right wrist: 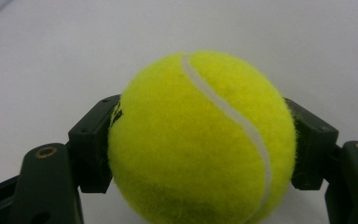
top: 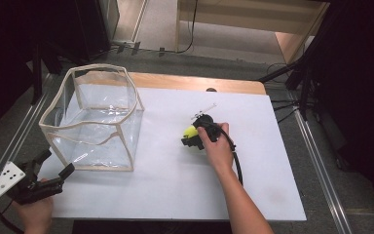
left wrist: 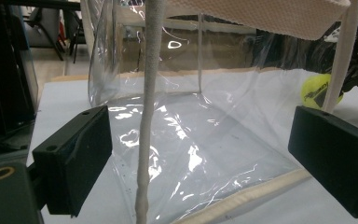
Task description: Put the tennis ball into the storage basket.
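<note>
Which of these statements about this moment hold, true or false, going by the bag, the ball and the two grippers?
1. The right gripper is shut on the tennis ball. True.
2. The tennis ball lies inside the clear bag. False: it is outside, to the bag's right, over the white table.
3. The left gripper is open. True: its jaws stand apart, with the bag's corner seam between them.
4. The bag lies flat and folded. False: it stands upright with its top open.
5. The bag holds several things. False: nothing shows inside it.
</note>
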Demonstrator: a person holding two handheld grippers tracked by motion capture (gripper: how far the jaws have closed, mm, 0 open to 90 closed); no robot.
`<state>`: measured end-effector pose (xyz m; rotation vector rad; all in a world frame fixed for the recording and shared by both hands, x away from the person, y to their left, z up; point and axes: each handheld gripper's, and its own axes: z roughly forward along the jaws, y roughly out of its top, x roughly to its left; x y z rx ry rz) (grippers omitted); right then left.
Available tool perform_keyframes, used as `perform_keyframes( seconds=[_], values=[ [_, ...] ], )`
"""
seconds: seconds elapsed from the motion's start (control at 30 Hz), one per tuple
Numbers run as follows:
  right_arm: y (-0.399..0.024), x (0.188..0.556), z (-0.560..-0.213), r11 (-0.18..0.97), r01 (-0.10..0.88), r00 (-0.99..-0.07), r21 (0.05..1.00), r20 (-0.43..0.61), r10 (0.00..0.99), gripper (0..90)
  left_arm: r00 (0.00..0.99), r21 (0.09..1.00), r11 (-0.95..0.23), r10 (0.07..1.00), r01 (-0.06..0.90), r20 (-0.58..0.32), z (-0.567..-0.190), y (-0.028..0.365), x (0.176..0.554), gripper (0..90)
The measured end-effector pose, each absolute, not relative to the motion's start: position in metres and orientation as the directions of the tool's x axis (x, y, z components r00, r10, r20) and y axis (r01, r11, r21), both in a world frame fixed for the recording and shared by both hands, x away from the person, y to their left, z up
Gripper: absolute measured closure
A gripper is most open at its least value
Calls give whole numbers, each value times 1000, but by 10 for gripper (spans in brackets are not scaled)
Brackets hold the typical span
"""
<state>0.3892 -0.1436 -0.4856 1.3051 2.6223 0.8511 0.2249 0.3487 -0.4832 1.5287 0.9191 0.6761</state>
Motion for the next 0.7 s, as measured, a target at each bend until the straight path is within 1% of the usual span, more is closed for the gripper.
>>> perform_keyframes(
  seconds=[0.7],
  values=[
    [-117,384,-480,507,670,-682,542,180,709,237,525,984,-23,847,179,-76,-483,349,225,65]
  ],
)
